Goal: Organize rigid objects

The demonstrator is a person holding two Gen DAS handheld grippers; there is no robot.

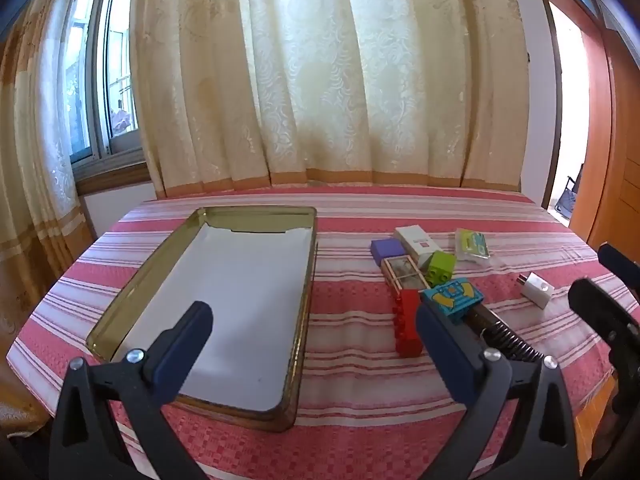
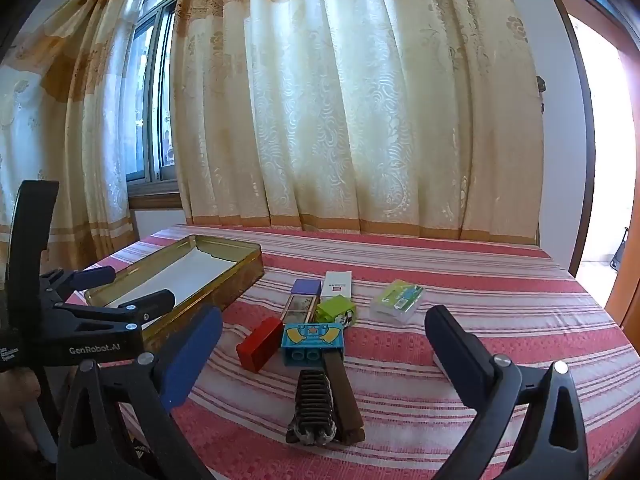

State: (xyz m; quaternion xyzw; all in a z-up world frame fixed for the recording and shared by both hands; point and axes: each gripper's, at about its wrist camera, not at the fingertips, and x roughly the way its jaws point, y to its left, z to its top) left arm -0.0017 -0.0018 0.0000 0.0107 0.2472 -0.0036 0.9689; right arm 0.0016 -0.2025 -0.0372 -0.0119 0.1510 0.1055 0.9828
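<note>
— Any writing? Claws?
— "GenRobot.AI" on left gripper (image 2: 132,292); both spread wide, empty.
— Layout?
— Gold tin (image 1: 160,264) left; red block (image 2: 260,344), blue printed block (image 2: 312,340), green packet (image 2: 396,300) clustered beside; right gripper (image 2: 324,344) above.

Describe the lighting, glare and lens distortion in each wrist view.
Left wrist view: daylight glows through the curtain, the doorway is blown out white, and the fisheye bows the table's edge. Right wrist view: the same backlight, an overexposed doorway, soft shadows under the red block, and the near fingers look oversized.
</note>
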